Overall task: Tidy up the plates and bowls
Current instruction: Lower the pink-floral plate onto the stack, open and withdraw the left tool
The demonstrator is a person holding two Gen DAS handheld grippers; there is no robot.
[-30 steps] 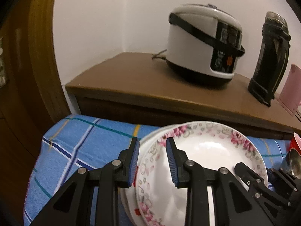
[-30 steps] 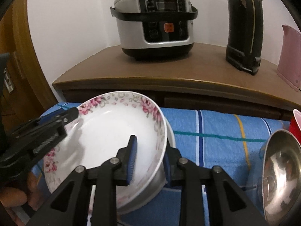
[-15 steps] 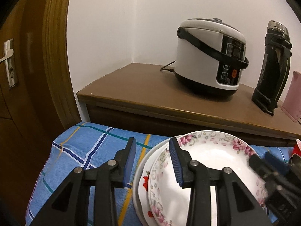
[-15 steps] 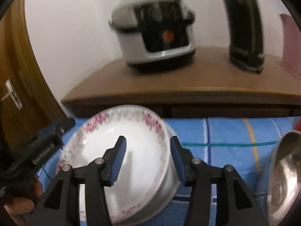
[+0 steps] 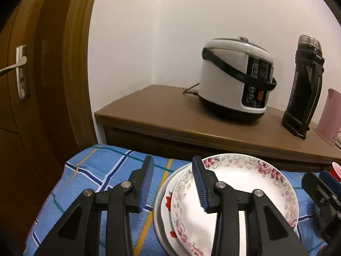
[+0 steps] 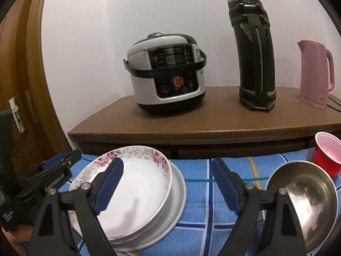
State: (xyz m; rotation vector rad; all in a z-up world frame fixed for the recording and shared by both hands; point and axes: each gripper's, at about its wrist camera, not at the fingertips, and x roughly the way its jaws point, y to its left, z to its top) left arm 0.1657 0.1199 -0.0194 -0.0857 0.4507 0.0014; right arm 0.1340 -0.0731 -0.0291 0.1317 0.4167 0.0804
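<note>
Both jaws just opened, released from floral plate [image 6: 136, 183], now nested on stack for tidy storage.

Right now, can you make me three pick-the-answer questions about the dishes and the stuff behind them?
1. Where is the flowered white plate?
A. on top of other plates on the blue checked cloth
B. on the brown wooden counter
C. inside the shiny steel bowl

2. What colour is the electric kettle?
A. black
B. pink
C. silver

3. How is the right gripper?
A. shut on the flowered plate
B. shut on the red plastic cup
C. open, holding nothing

Answers:
1 A: the right wrist view shows it lying on a stack on the cloth.
2 B: it stands pink at the counter's right end.
3 C: its jaws, which have just been opening, stand wide with no pad pressing on anything.
</note>
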